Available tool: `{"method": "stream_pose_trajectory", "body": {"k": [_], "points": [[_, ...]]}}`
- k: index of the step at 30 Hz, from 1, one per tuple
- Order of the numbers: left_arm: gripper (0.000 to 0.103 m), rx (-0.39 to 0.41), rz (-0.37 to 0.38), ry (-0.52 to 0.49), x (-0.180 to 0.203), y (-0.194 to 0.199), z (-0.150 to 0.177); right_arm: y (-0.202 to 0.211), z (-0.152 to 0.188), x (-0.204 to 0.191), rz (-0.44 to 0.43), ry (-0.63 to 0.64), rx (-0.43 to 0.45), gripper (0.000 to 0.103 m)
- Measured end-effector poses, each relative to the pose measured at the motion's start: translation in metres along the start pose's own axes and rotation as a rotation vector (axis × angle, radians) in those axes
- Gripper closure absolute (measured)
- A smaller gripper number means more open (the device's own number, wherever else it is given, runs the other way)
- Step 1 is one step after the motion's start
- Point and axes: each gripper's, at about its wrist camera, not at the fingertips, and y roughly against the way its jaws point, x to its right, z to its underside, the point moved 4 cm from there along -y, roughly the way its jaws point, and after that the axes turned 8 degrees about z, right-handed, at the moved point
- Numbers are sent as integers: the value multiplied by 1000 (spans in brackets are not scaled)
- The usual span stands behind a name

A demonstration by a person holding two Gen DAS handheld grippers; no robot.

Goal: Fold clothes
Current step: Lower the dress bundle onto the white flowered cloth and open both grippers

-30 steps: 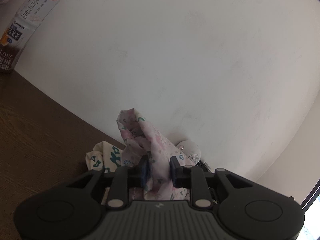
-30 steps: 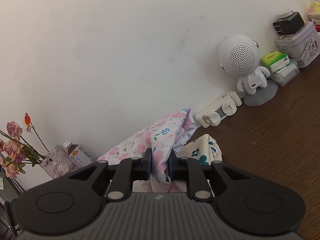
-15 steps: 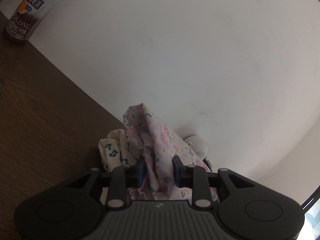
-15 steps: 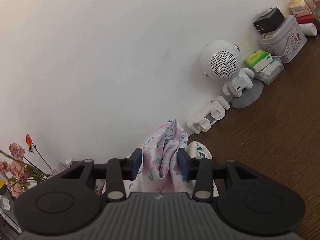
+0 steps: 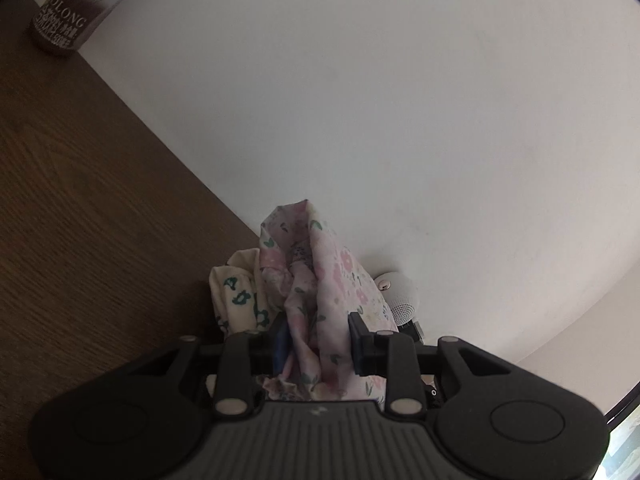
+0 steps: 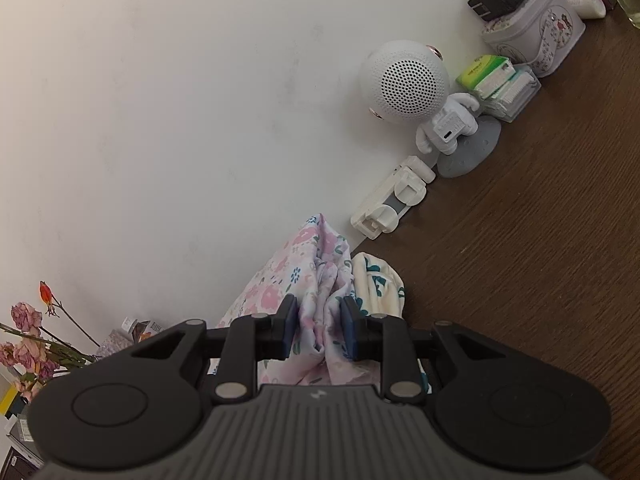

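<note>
Pink flowery cloth (image 5: 320,276) bunches up at the table's (image 5: 92,216) back edge by the wall, loose between both spread grippers (image 5: 316,344) (image 6: 318,330). Cream cloth (image 6: 378,284) lies beside it. White robot toy (image 6: 412,88) and tea bottle (image 5: 76,8) stand near.

A pink floral garment (image 5: 320,280) stands bunched in a rumpled peak at the far edge of the table, against the wall. A cream cloth with dark green print (image 6: 378,280) lies crumpled, touching it, on its near side.

Both grippers' fingers (image 5: 281,343) (image 6: 289,332) parted.
</note>
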Motion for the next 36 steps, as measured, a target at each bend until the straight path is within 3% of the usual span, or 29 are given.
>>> {"method": "stream_pose_trajectory", "body": {"k": [2,4,11,13,18,19,22,27,36], "points": [[71,25,-14,-77,10,0,3,6,-1,-9,5,61,32,73],[53,51,-28,-154,21,-1,5,10,-1,-18,30,142,65,62],[30,122,-110,-473,59,-5,28,21,11,-52,129,426,151,31],[25,118,-145,-522,61,-11,37,27,16,-56,150,478,164,22],[20,100,-233,-560,56,-22,55,44,27,-59,177,535,174,6],[19,98,-253,-566,46,-15,46,48,30,-59,182,536,173,4],[17,102,-287,-573,39,41,15,58,39,-58,198,541,165,1],[0,109,-292,-539,84,112,25,76,59,-59,229,547,150,0],[0,-3,-315,-517,98,160,46,106,98,-68,295,588,118,0]]}}
